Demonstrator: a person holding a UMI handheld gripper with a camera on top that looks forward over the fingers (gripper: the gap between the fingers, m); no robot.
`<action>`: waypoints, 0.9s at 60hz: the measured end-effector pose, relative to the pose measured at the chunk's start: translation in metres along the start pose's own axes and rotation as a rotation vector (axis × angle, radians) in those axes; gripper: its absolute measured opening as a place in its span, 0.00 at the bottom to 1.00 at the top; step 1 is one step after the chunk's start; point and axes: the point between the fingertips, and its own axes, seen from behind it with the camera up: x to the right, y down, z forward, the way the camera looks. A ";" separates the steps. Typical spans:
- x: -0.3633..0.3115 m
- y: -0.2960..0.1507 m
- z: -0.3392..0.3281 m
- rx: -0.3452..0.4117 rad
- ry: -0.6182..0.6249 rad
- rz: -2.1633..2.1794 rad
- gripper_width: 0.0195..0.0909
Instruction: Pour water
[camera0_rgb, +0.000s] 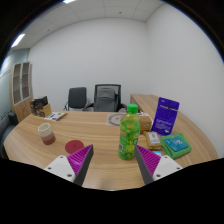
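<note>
Standing on a long wooden table (100, 128), the green bottle (129, 133) serves as the landmark for everything else. Behind the bottle, past the far edge of the table, there are two dark office chairs (96, 97) against a white wall. To the right of the bottle stands a purple bag (165, 115), and in front of that bag lies a small green box (177, 146). To the left of the bottle stands a clear cup (46, 133) with a dark red layer at its bottom, and nearer to the bottle lies a round red lid (76, 146).

The gripper (115, 160) is open and holds nothing; the bottle stands just ahead, between the lines of its two fingers (80, 158), not touched. I judge the task is at its beginning: the bottle is not yet grasped, so grasping, carrying and pouring into the cup remain.
</note>
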 end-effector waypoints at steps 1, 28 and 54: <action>0.009 0.000 0.008 0.006 0.006 0.000 0.91; 0.051 -0.024 0.130 0.179 0.012 0.008 0.61; 0.056 -0.028 0.137 0.219 0.085 -0.046 0.21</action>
